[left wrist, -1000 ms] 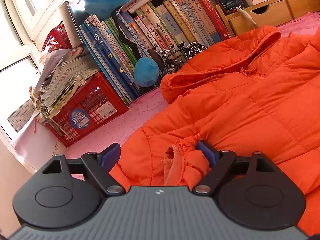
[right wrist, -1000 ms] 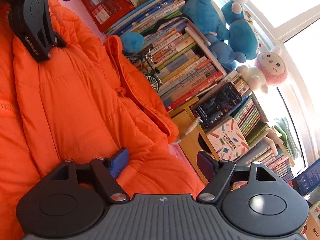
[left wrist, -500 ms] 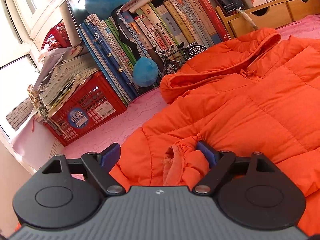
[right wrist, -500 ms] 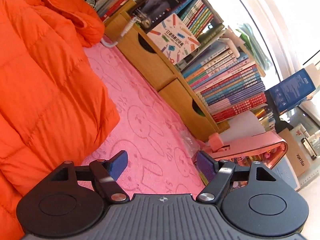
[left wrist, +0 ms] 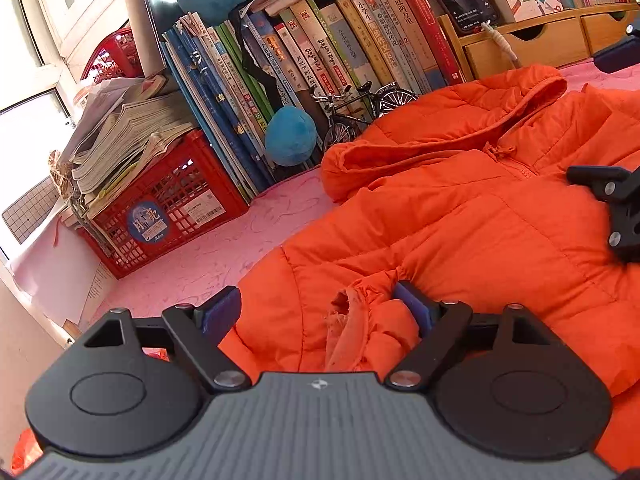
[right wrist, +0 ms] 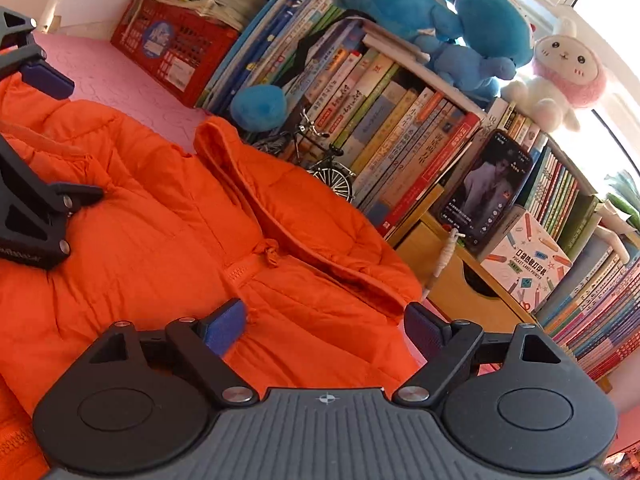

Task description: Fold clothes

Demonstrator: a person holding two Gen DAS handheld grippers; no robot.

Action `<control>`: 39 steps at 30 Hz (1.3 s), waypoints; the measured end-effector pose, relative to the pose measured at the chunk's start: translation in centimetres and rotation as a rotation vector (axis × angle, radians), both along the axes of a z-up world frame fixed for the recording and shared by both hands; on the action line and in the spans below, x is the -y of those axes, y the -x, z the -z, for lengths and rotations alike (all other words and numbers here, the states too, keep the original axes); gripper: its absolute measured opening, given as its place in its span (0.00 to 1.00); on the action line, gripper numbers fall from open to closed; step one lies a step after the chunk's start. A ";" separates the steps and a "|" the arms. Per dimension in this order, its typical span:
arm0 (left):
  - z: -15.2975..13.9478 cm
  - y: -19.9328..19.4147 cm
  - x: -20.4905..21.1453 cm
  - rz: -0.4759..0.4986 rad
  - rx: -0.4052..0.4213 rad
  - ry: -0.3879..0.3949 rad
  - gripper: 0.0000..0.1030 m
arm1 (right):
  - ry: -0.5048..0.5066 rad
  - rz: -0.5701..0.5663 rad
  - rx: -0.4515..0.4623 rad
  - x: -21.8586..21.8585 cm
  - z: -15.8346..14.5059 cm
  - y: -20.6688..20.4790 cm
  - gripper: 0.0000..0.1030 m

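The puffy, soft, slippery jacket [left wrist: 460, 208] is best pinched at its cuff [left wrist: 356, 328], which is bracketed by the wide left gripper [left wrist: 320, 308]; the right gripper [right wrist: 324, 326], jaws just widened, is kept empty.

You are working with two black grippers, the left gripper [left wrist: 318, 308] and right gripper [right wrist: 326, 326], showing blue pads, silver screws and ribbed grey housings.

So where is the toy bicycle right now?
The toy bicycle stands at the foot of the book row, just behind the jacket's hood and right of the blue ball; the right wrist view shows it too.
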State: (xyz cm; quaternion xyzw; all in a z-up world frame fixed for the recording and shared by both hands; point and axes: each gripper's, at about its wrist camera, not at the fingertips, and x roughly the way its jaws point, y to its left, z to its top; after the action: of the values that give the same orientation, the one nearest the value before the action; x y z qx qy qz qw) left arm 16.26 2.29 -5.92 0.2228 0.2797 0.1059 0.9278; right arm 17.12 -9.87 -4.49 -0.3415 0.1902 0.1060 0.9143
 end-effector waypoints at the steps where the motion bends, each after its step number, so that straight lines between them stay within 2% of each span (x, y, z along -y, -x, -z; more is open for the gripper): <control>1: 0.0 0.0 0.0 0.000 -0.001 0.005 0.83 | 0.018 0.023 0.010 1.1 0.3 -0.1 0.84; 7: -0.1 0.0 -0.2 0.008 -0.004 0.019 0.83 | 0.101 0.203 0.060 9.1 1.5 -1.1 0.85; 10: -0.1 0.0 -0.2 0.011 -0.004 0.021 0.83 | 0.060 0.297 0.048 12.4 1.8 -1.3 0.86; 16: -0.2 -0.1 -0.3 0.012 -0.005 0.023 0.83 | 0.014 0.474 0.013 16.3 1.6 -1.7 0.85; 20: -0.1 0.0 -0.1 0.012 -0.002 0.011 0.83 | -0.036 0.517 0.066 16.6 -0.6 -0.5 0.81; 22: -0.1 0.0 -0.2 0.013 -0.002 0.011 0.83 | -0.105 0.473 0.103 15.1 -2.3 0.6 0.81; 25: -0.1 0.0 -0.2 0.013 -0.002 0.012 0.83 | -0.159 0.307 0.118 10.2 -4.3 2.5 0.82; 30: -0.1 0.0 -0.1 0.012 -0.002 0.011 0.83 | -0.155 -0.014 0.039 0.4 -4.0 5.7 0.84; 32: -0.1 0.0 -0.2 0.011 -0.002 0.015 0.83 | -0.081 -0.084 0.023 -2.0 -2.6 6.9 0.84; 36: -0.1 0.0 -0.2 0.010 -0.003 0.019 0.83 | 0.025 -0.073 0.030 -1.3 -0.3 8.3 0.85; 39: -0.1 0.0 -0.1 0.010 -0.003 0.013 0.83 | 0.027 0.041 0.020 3.3 -0.2 7.9 0.86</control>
State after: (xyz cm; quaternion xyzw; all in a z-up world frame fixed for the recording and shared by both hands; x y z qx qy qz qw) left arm 16.25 2.41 -5.79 0.2181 0.2807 0.0991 0.9294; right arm 9.18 -13.17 -4.28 -0.3507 0.1893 0.0811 0.9136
